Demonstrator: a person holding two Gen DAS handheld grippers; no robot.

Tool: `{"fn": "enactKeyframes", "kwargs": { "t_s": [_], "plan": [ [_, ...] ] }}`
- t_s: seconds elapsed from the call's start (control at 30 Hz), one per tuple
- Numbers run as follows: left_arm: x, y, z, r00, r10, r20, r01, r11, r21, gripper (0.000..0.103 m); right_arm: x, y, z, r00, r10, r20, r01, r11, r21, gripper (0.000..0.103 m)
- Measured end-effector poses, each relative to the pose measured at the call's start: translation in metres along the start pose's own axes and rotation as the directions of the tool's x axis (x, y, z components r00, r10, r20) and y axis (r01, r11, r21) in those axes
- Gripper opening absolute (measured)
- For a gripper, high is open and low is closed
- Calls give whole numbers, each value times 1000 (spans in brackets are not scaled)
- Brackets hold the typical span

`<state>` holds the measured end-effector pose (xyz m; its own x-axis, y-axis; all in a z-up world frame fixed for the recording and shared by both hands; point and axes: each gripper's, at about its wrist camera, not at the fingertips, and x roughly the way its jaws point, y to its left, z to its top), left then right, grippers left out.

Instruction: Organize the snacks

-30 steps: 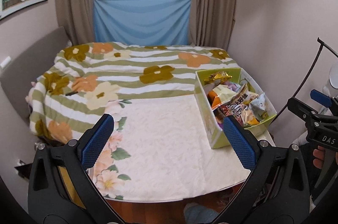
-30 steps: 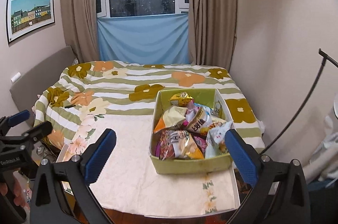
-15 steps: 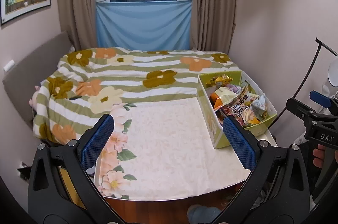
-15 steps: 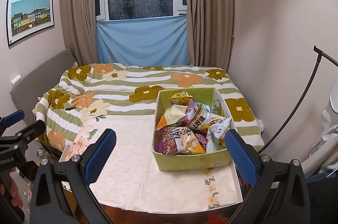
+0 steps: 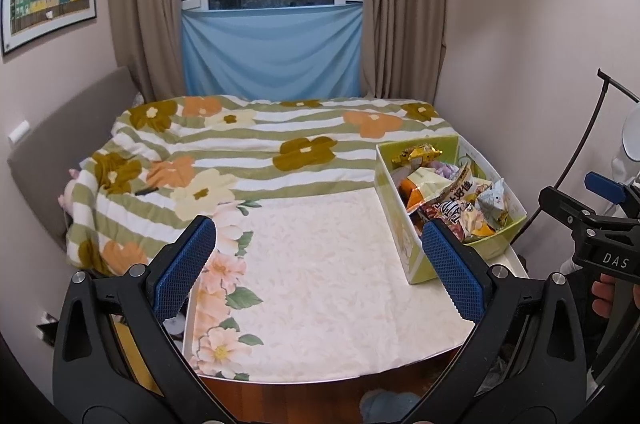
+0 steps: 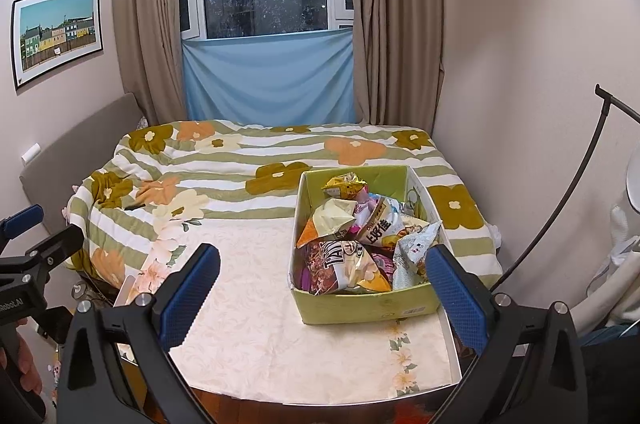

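Note:
A light green cardboard box [image 6: 360, 306] [image 5: 404, 244] stands on the right side of a white table, packed with several crumpled snack bags [image 6: 348, 260] [image 5: 452, 200]. My left gripper [image 5: 318, 266] hangs open above the table's near left part, nothing between its blue pads. My right gripper [image 6: 322, 290] is also open, held above the table's front edge, with the box's near wall seen between its fingers. Each gripper shows at the edge of the other's view, held by a hand.
The table carries a cream cloth with flower print [image 5: 320, 284] [image 6: 256, 328]. Behind it lies a bed with a green striped floral blanket [image 5: 240, 152]. A wall [image 6: 520, 84] runs along the right, with a thin black curved stand [image 6: 560, 200] beside it.
Both grippers have drawn back and risen a little, so the table and box sit slightly farther away and more of the window shows. Both stay open.

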<state>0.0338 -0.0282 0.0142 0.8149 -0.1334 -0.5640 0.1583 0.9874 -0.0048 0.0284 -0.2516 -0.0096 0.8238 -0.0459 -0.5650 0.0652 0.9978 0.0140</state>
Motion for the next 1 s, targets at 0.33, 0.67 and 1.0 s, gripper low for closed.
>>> {"fn": "enactKeyframes", "kwargs": {
  "t_s": [0.33,0.67,1.0],
  "plan": [
    [-3,-5,0,1000,-2,4,2,1000,3,102,-1,-2,0,1000,1,1,-1,1000,1,102],
    [-7,-11,-2,1000,6,-3,-6,1000,1,102,-5,2,-1,1000,8,0,-8,1000,5,102],
    [-16,-10,-2,999,26,22,-25,999,-29,102,-10,8,-4,1000,17,4,-17,1000,6,102]
  ]
}}
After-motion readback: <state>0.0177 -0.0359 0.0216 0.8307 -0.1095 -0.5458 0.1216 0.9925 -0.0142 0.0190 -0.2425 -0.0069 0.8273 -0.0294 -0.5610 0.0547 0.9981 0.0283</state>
